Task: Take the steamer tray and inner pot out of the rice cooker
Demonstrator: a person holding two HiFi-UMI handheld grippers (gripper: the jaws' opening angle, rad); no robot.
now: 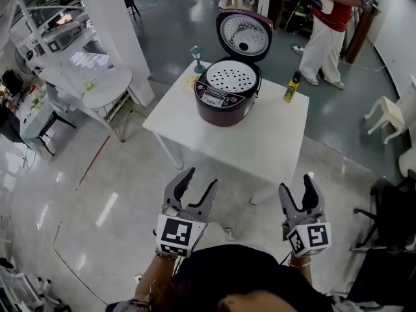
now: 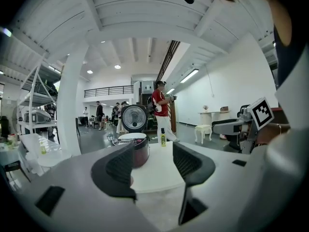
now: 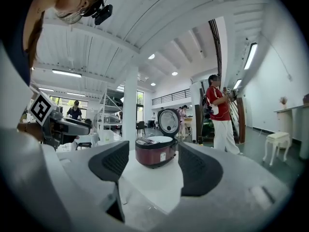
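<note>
Two grippers show low in the head view. Your left gripper [image 1: 200, 179] is at lower centre-left and your right gripper [image 1: 297, 186] at lower right. Both hang over the floor [image 1: 84, 194], well short of the worktop [image 1: 273, 135].

Your left jaws stand apart, with nothing between the pads. In the left gripper view, only the far worktop shows through the gap, with the cooker behind the left jaw. Your right jaws also stand apart and grip nothing. In the right gripper view, the cooker sits framed in the gap, well beyond the tips.

You find the cooker [image 1: 224, 99] in the upper centre of the head view, on the far left part of the white worktop. Its lid [image 1: 243, 34] stands open and upright behind it. The steamer tray [image 1: 233, 75], white and full of holes, sits in the cooker's mouth. It covers the inner pot, so you cannot see that.

A yellow bottle [image 1: 292, 87] stands upright on the worktop to the right of the cooker, apart from it. A person in a red top [image 1: 328, 18] stands on the floor at the upper right, beyond the worktop.
</note>
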